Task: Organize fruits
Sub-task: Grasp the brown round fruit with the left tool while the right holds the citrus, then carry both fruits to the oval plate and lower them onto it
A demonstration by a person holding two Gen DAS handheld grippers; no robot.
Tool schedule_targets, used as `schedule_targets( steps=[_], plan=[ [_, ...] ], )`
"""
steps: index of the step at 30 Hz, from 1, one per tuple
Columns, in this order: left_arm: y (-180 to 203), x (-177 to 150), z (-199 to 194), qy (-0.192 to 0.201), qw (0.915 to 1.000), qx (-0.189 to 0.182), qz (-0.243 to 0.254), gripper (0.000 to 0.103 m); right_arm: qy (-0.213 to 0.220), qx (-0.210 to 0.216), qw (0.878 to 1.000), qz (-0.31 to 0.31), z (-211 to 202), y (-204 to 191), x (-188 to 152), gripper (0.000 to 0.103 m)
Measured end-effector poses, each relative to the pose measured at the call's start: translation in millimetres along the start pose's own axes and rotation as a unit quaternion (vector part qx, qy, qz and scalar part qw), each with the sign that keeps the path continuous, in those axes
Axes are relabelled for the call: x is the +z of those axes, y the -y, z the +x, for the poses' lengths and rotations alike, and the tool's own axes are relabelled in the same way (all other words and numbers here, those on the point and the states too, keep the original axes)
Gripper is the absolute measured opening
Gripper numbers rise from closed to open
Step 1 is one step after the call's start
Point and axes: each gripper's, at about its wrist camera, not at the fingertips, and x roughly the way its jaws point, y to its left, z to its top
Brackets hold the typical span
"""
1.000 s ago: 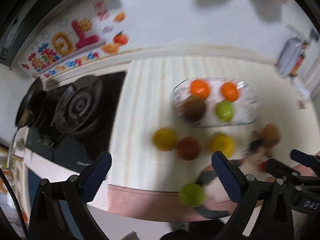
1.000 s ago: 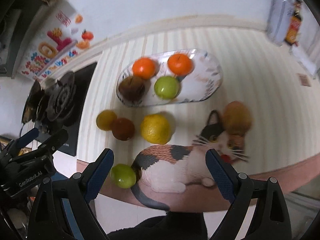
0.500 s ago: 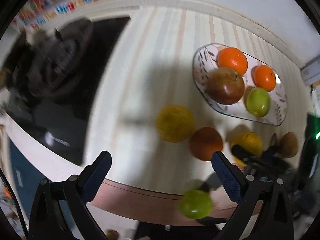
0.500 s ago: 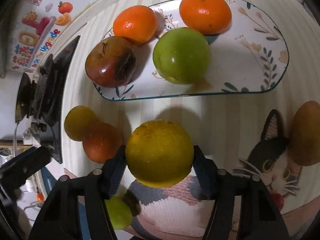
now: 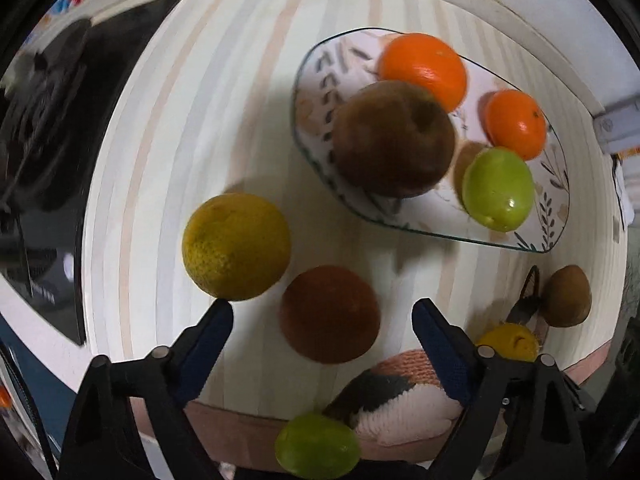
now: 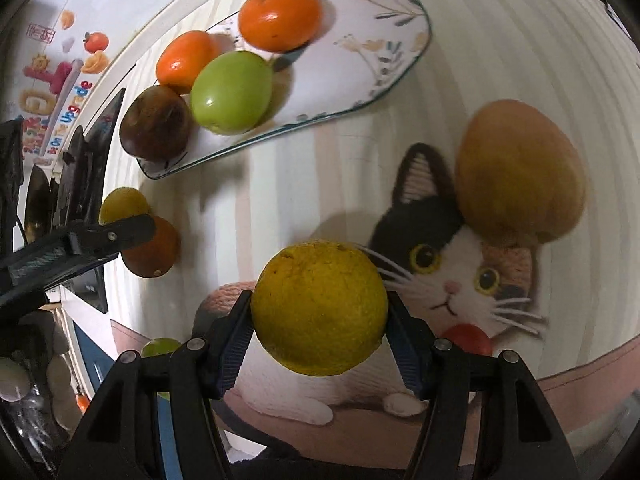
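My right gripper [image 6: 319, 308] is shut on a yellow lemon [image 6: 320, 307] and holds it above the cat mat [image 6: 460, 280]. My left gripper [image 5: 322, 312] is open, with a dark red-brown orange [image 5: 330, 314] between its fingers and a yellow citrus [image 5: 236, 246] just past the left finger. The patterned plate [image 5: 548, 204] holds two oranges [image 5: 424, 68], a brown fruit [image 5: 394, 138] and a green fruit [image 5: 498, 188]. A brown kiwi-like fruit [image 6: 516, 172] lies on the mat. A green fruit [image 5: 318, 446] sits at the counter's front edge.
A black gas hob [image 5: 40, 140] lies left of the striped counter [image 5: 192, 120]. The wall behind carries colourful stickers [image 6: 52, 92]. The counter's front edge [image 5: 248, 424] runs just under my left gripper.
My right gripper has lifted the lemon and swung right over the cat mat. My left gripper has come down and forward around the dark orange.
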Motion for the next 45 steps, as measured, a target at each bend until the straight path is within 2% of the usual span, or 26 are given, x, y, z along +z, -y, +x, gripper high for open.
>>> schedule_targets(
  steps=[2, 3, 4, 9, 18, 26, 28, 31, 35, 40, 42, 45],
  plan=[
    [6, 0, 2, -0.002, 0.9998, 0.013, 0.012, 0.072, -0.001, 0.000, 1.000, 0.001, -1, 1, 0, 0.066],
    [7, 0, 3, -0.003, 0.9999, 0.010, 0.014, 0.055, -0.001, -0.001, 1.000, 0.000, -1, 2, -1, 0.066],
    [8, -1, 6, -0.008, 0.9998, 0.012, 0.016, 0.053, -0.001, -0.004, 1.000, -0.001, -1, 1, -1, 0.066],
    [11, -3, 4, -0.001, 0.9995, 0.017, 0.028, 0.053, -0.004, -0.011, 1.000, -0.008, -4, -1, -2, 0.066],
    [5, -35, 4, -0.010, 0.9989, 0.021, 0.040, 0.053, -0.018, -0.014, 1.000, -0.012, -7, 1, -4, 0.067],
    [19, -33, 2, -0.003, 0.9987, 0.020, 0.047, 0.053, -0.005, -0.024, 0.999, -0.046, -12, -6, -6, 0.067],
    [23, -30, -3, -0.001, 0.9985, 0.016, 0.053, 0.052, -0.006, -0.018, 0.999, -0.040, -13, -4, -7, 0.066],
    [37, -29, -20, 0.007, 0.9979, -0.002, 0.065, 0.052, 0.000, 0.014, 1.000, -0.013, -21, 2, -6, 0.066],
    [56, -18, -50, 0.027, 0.9961, -0.030, 0.078, 0.052, 0.029, 0.039, 0.999, 0.006, -50, 9, 11, 0.066],
    [69, 14, -92, 0.051, 0.9930, -0.069, 0.082, 0.052, 0.068, 0.048, 0.996, 0.015, -82, 11, 62, 0.066],
    [66, 37, -103, 0.063, 0.9924, -0.069, 0.079, 0.052, 0.079, 0.040, 0.996, 0.015, -88, 11, 83, 0.066],
    [61, 73, -111, 0.083, 0.9928, -0.037, 0.078, 0.052, 0.083, 0.027, 0.996, 0.017, -87, 10, 116, 0.066]
  ],
)
